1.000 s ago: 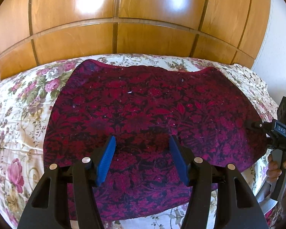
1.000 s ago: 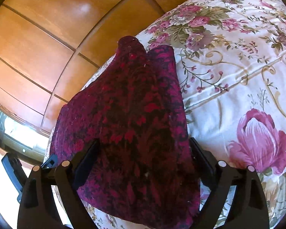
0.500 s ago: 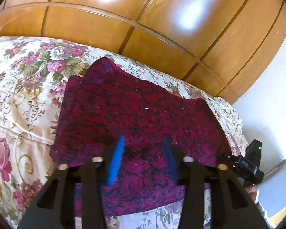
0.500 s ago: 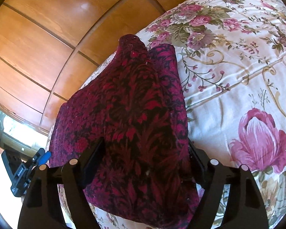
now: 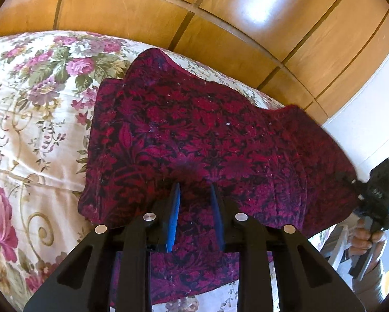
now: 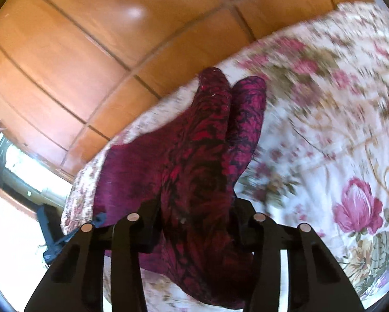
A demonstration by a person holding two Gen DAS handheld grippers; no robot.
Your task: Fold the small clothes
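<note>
A dark red garment with a black flower pattern (image 5: 199, 140) lies on the flowered bedspread (image 5: 25, 119). My left gripper (image 5: 194, 187) sits low over the garment's near part, its blue pads (image 5: 174, 208) a small gap apart with cloth bunched at the tips; whether it pinches the cloth is unclear. My right gripper (image 6: 197, 208) is shut on the garment (image 6: 202, 161), and the cloth rises in a ridge between its fingers. In the left wrist view the right gripper (image 5: 376, 192) holds the garment's right edge lifted.
A wooden panelled headboard (image 5: 194, 13) runs along the far side of the bed. A white wall (image 5: 371, 119) stands at the right. The bedspread (image 6: 337, 130) stretches out to the right of the garment. A bright window area (image 6: 18, 171) is at the far left.
My left gripper's pads have narrowed from wide apart to a small gap and dropped onto the cloth. My right gripper has closed on the garment and lifted its edge; the view has swung.
</note>
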